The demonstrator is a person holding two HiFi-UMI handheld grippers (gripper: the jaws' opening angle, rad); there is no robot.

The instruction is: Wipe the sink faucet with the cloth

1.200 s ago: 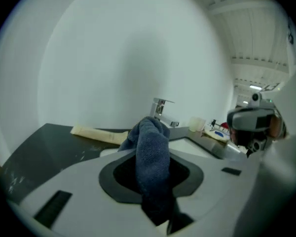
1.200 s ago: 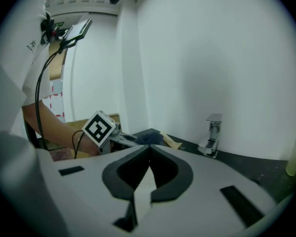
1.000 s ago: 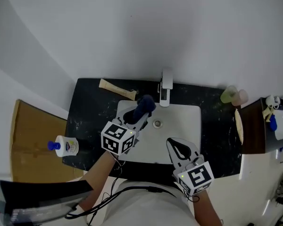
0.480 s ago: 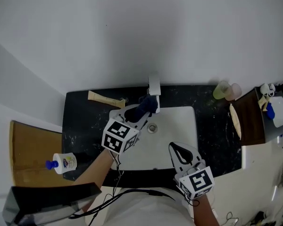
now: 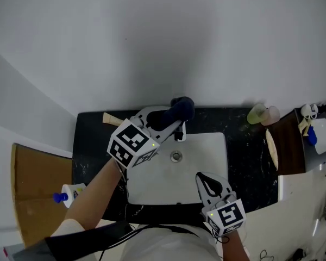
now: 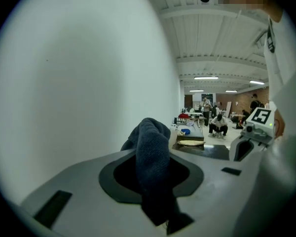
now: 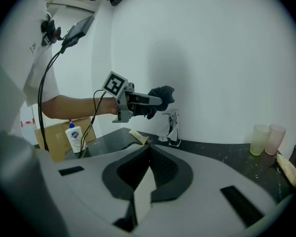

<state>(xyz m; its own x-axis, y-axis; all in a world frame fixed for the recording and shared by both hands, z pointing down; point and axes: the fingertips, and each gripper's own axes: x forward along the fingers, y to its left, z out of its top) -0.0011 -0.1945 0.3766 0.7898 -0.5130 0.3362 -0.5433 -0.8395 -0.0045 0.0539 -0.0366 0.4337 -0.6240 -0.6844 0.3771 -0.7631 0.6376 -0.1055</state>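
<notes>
Black table [image 5: 89,140] carries a white sink [image 5: 206,162]. The faucet [image 7: 173,127] stands upright at the sink's back edge, spout toward the basin.

Left gripper [image 5: 168,118]: jaws clamped on the dark cloth [image 6: 150,152], held just above the faucet and not touching it. The wad bulges past the jaw tips, long axis along the jaws. It looks soft, light and limp, so a mid-bunch grip suits.

Right gripper [image 5: 204,177]: jaws closed and empty, at the sink's near edge.

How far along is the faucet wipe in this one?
Done: the cloth is picked up, clamped in the left gripper. In hand: it hangs just over the top of the faucet, near the wall; contact isn't clear. Left: the wiping itself, since nothing shows how much has been rubbed. The right gripper waits shut and empty over the sink's front.
</notes>
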